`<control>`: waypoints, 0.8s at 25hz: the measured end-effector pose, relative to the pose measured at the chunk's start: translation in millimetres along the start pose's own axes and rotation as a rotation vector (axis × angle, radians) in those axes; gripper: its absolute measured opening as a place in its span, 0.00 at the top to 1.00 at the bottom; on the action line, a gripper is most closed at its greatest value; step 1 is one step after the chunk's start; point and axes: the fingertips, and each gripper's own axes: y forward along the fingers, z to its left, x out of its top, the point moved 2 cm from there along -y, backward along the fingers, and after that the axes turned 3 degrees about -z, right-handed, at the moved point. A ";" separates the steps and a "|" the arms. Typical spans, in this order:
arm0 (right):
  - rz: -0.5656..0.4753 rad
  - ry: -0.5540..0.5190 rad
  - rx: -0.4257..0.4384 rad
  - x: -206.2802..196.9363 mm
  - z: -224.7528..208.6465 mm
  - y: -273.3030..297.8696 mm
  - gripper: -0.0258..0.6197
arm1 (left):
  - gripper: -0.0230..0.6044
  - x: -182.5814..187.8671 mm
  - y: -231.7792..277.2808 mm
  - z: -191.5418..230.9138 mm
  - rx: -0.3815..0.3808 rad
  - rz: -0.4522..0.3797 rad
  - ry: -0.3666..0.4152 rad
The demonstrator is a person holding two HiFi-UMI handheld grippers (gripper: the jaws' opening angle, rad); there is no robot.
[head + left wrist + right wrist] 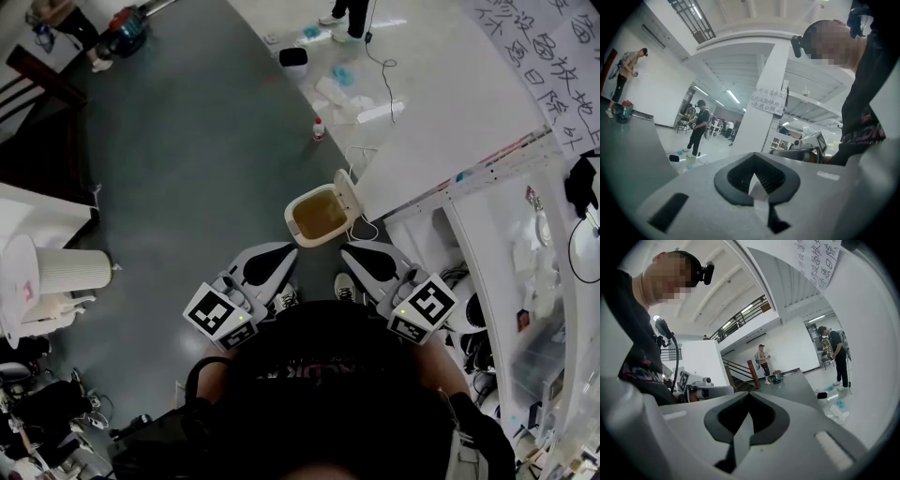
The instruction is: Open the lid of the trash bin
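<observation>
A small white trash bin (pixel 317 216) stands on the grey floor in front of my feet. Its lid (pixel 348 192) is tipped up at the right side, and a yellowish-brown inside shows. My left gripper (pixel 284 251) and right gripper (pixel 351 251) are held side by side close to my body, short of the bin and apart from it. Both point level and away from me. In each gripper view the jaws meet at a point with nothing between them: left gripper (pixel 754 157), right gripper (pixel 749 395). The bin is in neither gripper view.
A white pillar (pixel 441 103) with a paper notice rises right behind the bin, and white shelving (pixel 525 272) runs to the right. A small bottle (pixel 319 129), scattered papers (pixel 347 89) and a cable lie beyond it. A ribbed white cylinder (pixel 75 269) stands left. People stand far off.
</observation>
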 end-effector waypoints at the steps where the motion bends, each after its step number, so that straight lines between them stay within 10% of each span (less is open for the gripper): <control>1: 0.000 0.000 -0.001 0.0 -0.2 -0.2 0.95 | 0.96 -0.7 -0.3 -0.5 -0.001 0.005 -0.001; 20: 0.008 -0.005 0.007 -5.4 10.9 -5.5 0.95 | 0.96 0.4 4.0 -10.2 -0.034 0.007 -0.010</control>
